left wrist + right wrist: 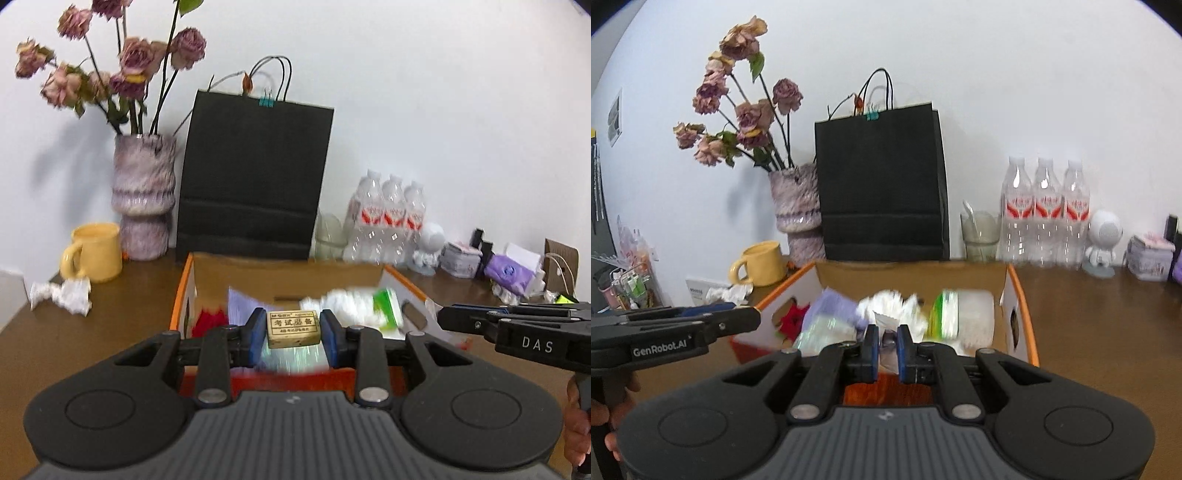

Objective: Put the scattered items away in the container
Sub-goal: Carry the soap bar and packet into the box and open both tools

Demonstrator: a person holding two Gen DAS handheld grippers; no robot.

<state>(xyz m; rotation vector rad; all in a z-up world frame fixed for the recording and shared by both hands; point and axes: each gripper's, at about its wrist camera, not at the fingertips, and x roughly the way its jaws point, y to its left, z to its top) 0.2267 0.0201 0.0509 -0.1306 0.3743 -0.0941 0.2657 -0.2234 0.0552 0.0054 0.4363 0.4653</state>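
**Holding the eraser over the box, ready to drop**

We are gripping the eraser (293,329) in the left gripper (293,334), hanging it above the near end of the cardboard box (288,271). The blue pads (331,338) are pinching its two short ends, label facing the camera.

- Handling, our judgement: it is looking light, small and rubbery. Slightly compliant, grippy, not fragile. An end-to-end pinch is working fine; no need to squeeze hard. It is likely to bounce a little on landing, so a low release is safer.
- Left jaws are standing roughly half closed, set by the eraser's length, with both pads in contact.
- The right gripper (885,349) is hovering over the same box, jaws nearly together. Something pale is showing in the narrow gap, but blur is stopping us from telling whether it is pinched or just box contents behind.
- The box is already holding crumpled white paper (892,306), a green-and-white pack (947,314), something purple and something red.
- Crumpled paper (62,295) is lying on the table (110,314) by the yellow mug (94,253), outside the box. We are judging that the next pick.
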